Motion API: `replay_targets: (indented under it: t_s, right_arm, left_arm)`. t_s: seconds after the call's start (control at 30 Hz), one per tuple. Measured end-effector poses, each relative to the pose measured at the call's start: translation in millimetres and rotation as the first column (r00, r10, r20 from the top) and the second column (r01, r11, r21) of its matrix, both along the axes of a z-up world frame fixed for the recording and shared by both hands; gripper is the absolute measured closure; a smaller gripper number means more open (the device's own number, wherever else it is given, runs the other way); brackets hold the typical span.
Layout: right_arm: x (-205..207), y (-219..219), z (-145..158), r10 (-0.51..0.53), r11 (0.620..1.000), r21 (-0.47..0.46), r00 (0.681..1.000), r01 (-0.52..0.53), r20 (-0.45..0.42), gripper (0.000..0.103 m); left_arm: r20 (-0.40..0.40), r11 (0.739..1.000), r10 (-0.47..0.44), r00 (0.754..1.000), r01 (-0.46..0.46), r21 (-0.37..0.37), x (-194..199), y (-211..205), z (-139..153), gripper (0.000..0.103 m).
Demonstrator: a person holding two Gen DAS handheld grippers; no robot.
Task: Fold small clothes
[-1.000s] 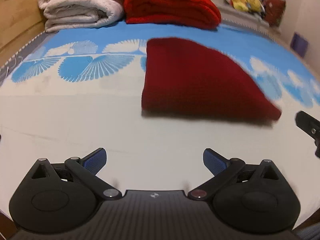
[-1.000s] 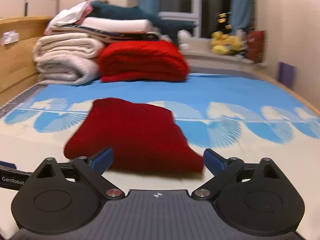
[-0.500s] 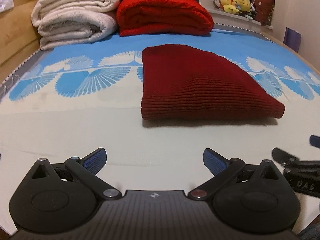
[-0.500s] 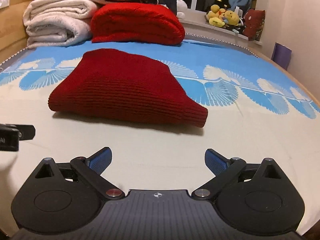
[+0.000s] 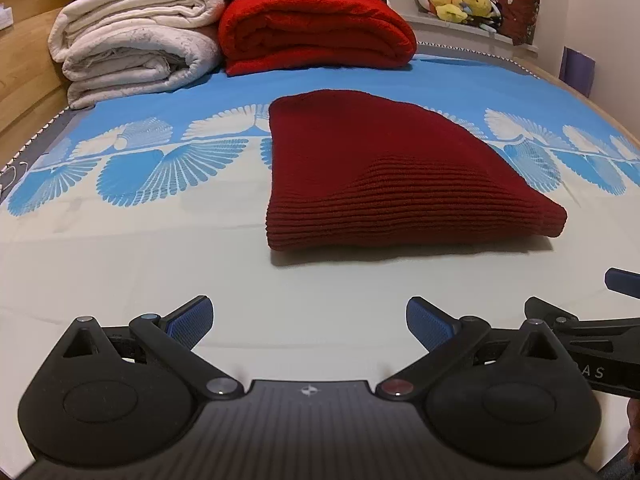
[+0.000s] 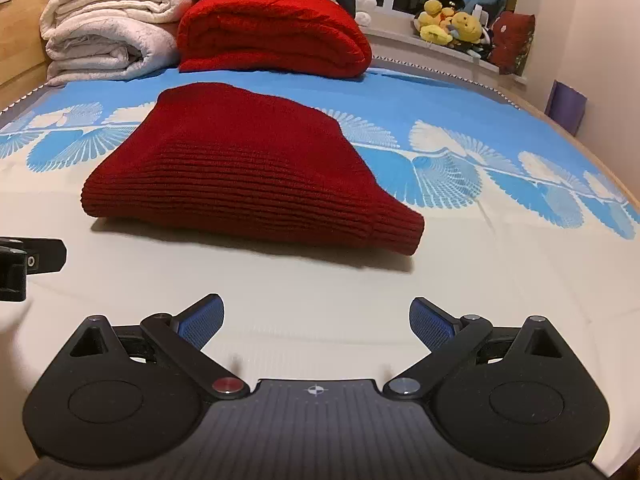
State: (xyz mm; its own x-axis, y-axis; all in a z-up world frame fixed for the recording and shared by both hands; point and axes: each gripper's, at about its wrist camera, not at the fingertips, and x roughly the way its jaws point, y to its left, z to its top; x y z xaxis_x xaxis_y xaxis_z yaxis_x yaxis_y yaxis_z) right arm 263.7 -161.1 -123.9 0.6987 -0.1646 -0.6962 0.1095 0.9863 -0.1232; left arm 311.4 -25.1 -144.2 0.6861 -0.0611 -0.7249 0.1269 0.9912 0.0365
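A dark red ribbed knit garment (image 5: 384, 176) lies folded into a compact wedge on the bed sheet (image 5: 160, 272); the right wrist view shows the same garment (image 6: 248, 172) ahead and slightly left. My left gripper (image 5: 309, 320) hovers open over bare cream sheet, short of the garment's near edge, with nothing between its blue pads (image 5: 192, 318). My right gripper (image 6: 316, 320) is likewise open and empty, also short of the garment. Part of the right gripper (image 5: 592, 344) shows at the left view's right edge; part of the left gripper (image 6: 24, 264) shows at the right view's left edge.
At the head of the bed are a folded bright red blanket (image 5: 316, 32) and a stack of rolled white bedding (image 5: 136, 48). A wooden headboard (image 5: 24, 64) runs along the left. Plush toys (image 6: 448, 24) sit on the windowsill at the back right.
Both grippers have drawn back from the garment and settled lower over the sheet; the views went from blurred to steady. The garment lies in the same place. Both stay open.
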Motion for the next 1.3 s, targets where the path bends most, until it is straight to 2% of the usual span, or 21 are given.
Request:
replay_targets:
  t_s: [0.4,1.3]
  right_arm:
    - [-1.9,-2.9,-0.9,-0.008,1.000,0.011,1.000,0.008,-0.008,0.004]
    - [-2.7,-1.3,-0.8,0.004,1.000,0.008,1.000,-0.004,-0.014,0.004]
  left_arm:
    - [-0.036,1.000,0.010,0.999,-0.011,-0.011,4.2,-0.4,-5.8,0.000]
    - [-0.035,1.000,0.011,0.999,-0.011,0.003,4.5,-1.3,-6.7,0.000]
